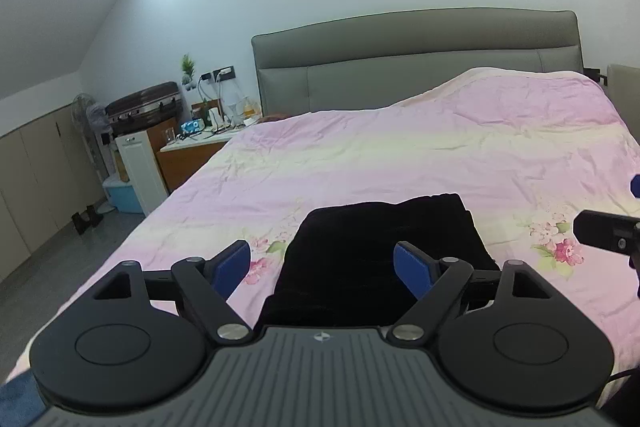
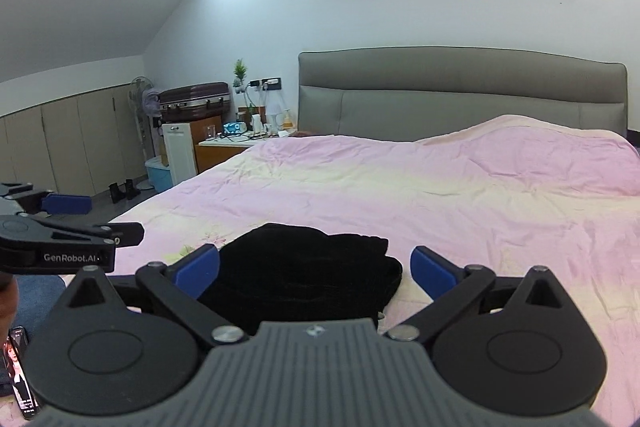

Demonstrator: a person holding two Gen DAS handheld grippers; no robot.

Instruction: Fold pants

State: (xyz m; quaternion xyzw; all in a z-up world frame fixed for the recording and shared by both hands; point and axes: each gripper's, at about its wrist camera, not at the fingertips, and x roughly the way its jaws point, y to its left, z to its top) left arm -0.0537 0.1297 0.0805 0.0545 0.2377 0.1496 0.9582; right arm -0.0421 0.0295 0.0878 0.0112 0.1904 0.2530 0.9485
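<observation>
Black pants [image 1: 380, 247] lie folded in a compact stack on the pink bedspread [image 1: 400, 163] near the bed's front edge. They also show in the right wrist view [image 2: 304, 275]. My left gripper [image 1: 322, 267] is open and empty, held just above the near side of the stack, its blue fingers [image 1: 232, 263] wide apart. My right gripper [image 2: 316, 269] is open and empty too, over the stack's near edge. The left gripper shows at the left of the right wrist view [image 2: 76, 219], and part of the right gripper at the right edge of the left wrist view [image 1: 604, 231].
A grey headboard [image 1: 416, 63] stands at the far end, with a raised bump under the cover at far right [image 1: 520, 87]. A cluttered nightstand [image 1: 200, 143], a suitcase [image 1: 144, 105] and a fan stand left of the bed. A phone [image 2: 18, 371] lies at lower left.
</observation>
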